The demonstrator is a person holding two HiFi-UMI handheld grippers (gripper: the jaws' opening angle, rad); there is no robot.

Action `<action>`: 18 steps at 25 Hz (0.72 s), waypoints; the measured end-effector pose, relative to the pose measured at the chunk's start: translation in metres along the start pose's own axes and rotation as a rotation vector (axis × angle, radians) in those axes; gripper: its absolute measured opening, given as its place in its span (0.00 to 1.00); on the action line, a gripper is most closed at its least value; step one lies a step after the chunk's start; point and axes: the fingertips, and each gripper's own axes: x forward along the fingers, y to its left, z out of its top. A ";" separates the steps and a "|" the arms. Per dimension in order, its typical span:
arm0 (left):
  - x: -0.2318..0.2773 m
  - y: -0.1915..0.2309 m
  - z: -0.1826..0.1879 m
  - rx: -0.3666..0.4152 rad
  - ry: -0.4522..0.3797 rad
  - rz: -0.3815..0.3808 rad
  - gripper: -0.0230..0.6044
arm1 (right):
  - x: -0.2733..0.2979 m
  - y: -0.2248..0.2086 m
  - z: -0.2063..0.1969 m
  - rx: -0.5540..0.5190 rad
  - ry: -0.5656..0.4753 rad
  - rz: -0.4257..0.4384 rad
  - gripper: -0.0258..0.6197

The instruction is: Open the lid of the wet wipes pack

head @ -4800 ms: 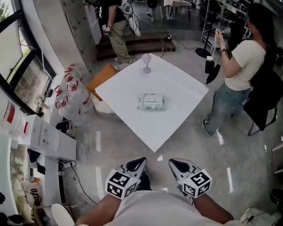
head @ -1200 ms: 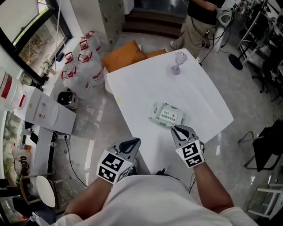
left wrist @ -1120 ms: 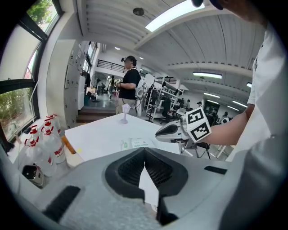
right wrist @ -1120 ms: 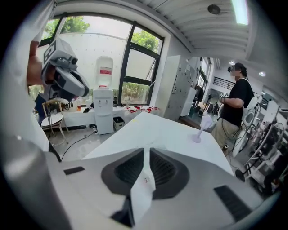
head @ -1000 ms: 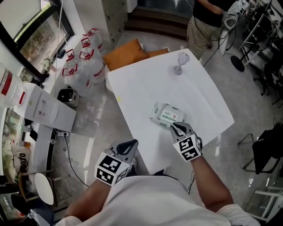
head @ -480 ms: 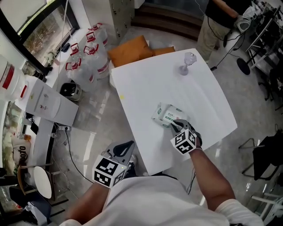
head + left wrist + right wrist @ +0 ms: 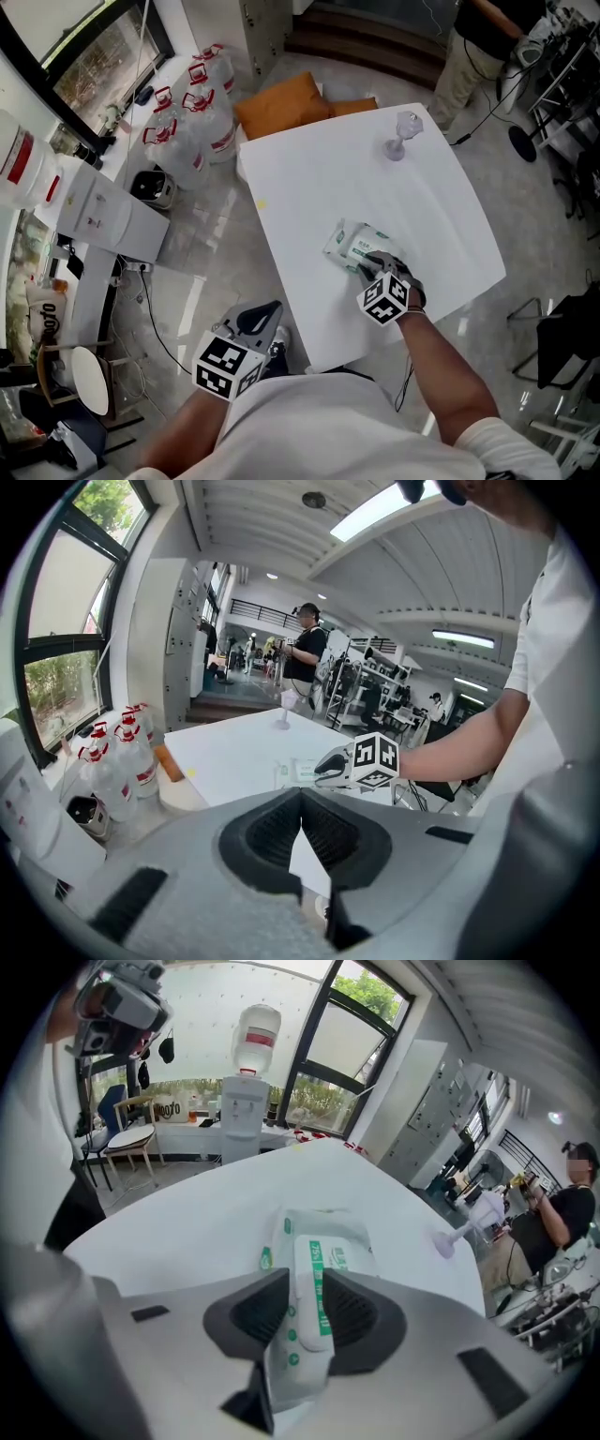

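Between the jaws of our right gripper (image 7: 302,1314) sits the near end of the wet wipes pack (image 7: 322,1252). The jaws have just been opening and stand wide to either side of it. We see the pack lying flat, lid down, near the right edge of the white table (image 7: 319,159). Our left gripper (image 7: 270,310) hangs off the near corner, tips together and empty. A stemmed glass (image 7: 404,136) stands at the far corner.
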 end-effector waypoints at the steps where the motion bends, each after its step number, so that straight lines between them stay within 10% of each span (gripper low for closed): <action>1: 0.000 0.000 0.000 0.000 0.000 0.000 0.04 | 0.001 -0.001 -0.001 -0.002 0.001 -0.001 0.23; 18: 0.007 -0.003 -0.001 -0.002 0.010 -0.008 0.04 | 0.004 -0.008 0.003 0.027 -0.008 0.092 0.21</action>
